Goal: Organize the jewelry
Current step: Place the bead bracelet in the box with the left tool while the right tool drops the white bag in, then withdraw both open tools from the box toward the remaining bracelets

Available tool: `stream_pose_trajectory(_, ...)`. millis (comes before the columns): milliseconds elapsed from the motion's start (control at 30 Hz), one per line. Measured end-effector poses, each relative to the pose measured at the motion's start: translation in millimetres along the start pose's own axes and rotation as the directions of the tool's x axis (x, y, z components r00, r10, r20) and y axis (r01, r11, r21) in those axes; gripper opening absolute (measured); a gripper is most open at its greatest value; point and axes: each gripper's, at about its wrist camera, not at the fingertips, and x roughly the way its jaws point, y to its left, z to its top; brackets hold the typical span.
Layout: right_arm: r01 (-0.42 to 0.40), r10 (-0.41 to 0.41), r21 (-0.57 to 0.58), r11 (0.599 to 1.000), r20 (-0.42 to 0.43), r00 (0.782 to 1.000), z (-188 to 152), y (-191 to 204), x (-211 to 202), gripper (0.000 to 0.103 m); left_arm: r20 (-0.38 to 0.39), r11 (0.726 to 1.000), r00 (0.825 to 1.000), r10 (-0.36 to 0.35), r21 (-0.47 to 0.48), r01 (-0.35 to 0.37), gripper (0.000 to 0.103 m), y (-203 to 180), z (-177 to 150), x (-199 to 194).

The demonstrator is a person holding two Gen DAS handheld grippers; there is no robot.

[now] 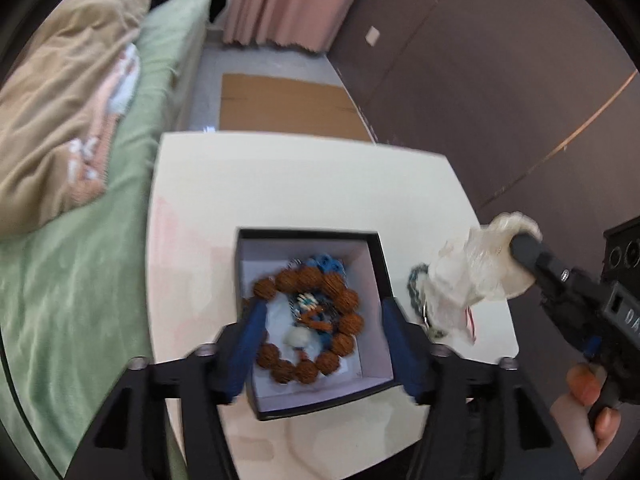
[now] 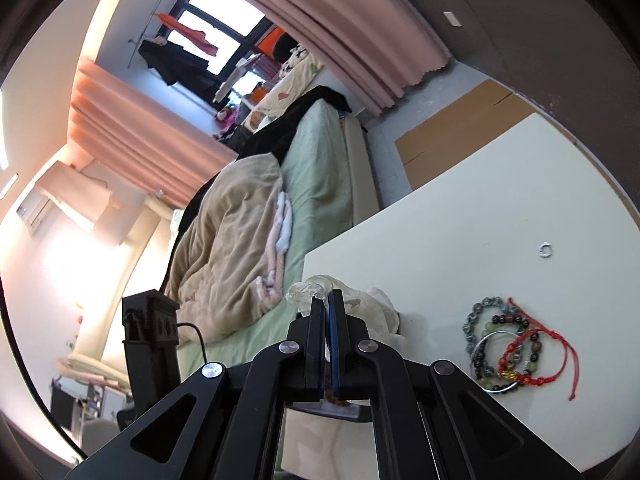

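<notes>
A black open box (image 1: 382, 268) with a pale lining sits on the white table (image 1: 304, 184). It holds a brown bead bracelet (image 1: 344, 300) and blue beaded pieces (image 1: 328, 263). My left gripper (image 1: 322, 344) is open, its blue fingers straddling the box. My right gripper (image 2: 328, 300) is shut on a crumpled white translucent bag (image 1: 476, 268), held above the table right of the box; the bag also shows in the right wrist view (image 2: 372, 308). A pile of bead bracelets, a silver bangle and a red cord (image 2: 504, 344) lies on the table.
A small silver ring (image 2: 545, 250) lies alone on the table. A bed with a green sheet (image 1: 80, 280) and beige blanket (image 1: 60, 120) runs along the table's left. Brown cardboard (image 1: 288, 104) lies on the floor beyond. A dark wall (image 1: 500, 80) stands to the right.
</notes>
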Motion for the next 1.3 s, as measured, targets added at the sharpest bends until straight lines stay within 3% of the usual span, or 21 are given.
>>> stream_pose_trajectory(133,-0.023,0.022,-0.029,0.999,-0.02,1.0,-5.2,10.0,6.6,0.003,0.052,0.999,0.998,-0.032,-0.029,0.034,0.064,9.1,1.7,-19.9)
stream_pose_trajectory(367,-0.091,0.086,-0.067,0.994,-0.069,0.994,-14.3,32.0,25.8,0.005,0.099,0.999,0.995,-0.015,-0.048,0.02,0.064,18.3,-1.9,-44.5)
stream_pose_trajectory(400,-0.087,0.079,-0.081,0.993,-0.106,0.991,-16.4,36.8,35.2,0.017,0.104,0.999,0.995,-0.009,-0.052,0.014,0.064,19.8,-3.4,-48.1)
stream_pose_trajectory(433,-0.067,0.056,-0.086,0.994,-0.124,0.991,-17.2,38.4,40.6,0.042,0.106,0.998,0.994,-0.007,-0.055,0.013,0.064,21.6,-4.4,-49.5)
stream_pose_trajectory(500,-0.001,-0.008,-0.094,0.996,-0.104,0.995,-18.8,38.5,42.6,0.061,0.111,0.998,0.994,-0.005,-0.059,0.012,0.064,23.4,-5.2,-54.1)
stream_pose_trajectory(767,0.12,-0.122,-0.059,0.991,-0.016,0.992,-15.0,35.5,-4.4,0.063,0.159,0.998,0.986,-0.047,-0.036,0.054,0.064,3.8,-20.1,-83.6)
stream_pose_trajectory(833,0.21,-0.211,-0.089,0.974,0.004,0.978,-18.0,45.1,-26.3,0.063,0.166,0.998,0.984,-0.063,-0.021,0.068,0.064,-6.4,-23.9,-88.3)
stream_pose_trajectory(1033,0.341,-0.342,-0.038,0.939,-0.033,0.939,-21.0,42.1,-75.4,0.063,0.152,0.995,0.984,-0.096,0.024,0.093,0.064,-35.2,-34.6,-91.3)
stream_pose_trajectory(1167,0.343,-0.343,0.019,0.939,0.017,0.939,-15.6,33.2,-108.7,0.063,0.127,0.995,0.987,-0.093,0.047,0.088,0.064,-51.8,-37.9,-85.6)
stream_pose_trajectory(1233,0.326,-0.327,0.022,0.945,0.06,0.943,-18.4,22.5,-116.5,0.071,0.108,0.994,0.99,-0.086,0.076,0.078,0.064,-62.1,-41.2,-80.0)
stream_pose_trajectory(1300,0.345,-0.347,0.052,0.937,0.051,0.936,-23.0,6.1,-113.4,0.072,0.088,0.993,0.993,-0.074,0.1,0.065,0.064,-69.7,-43.7,-74.1)
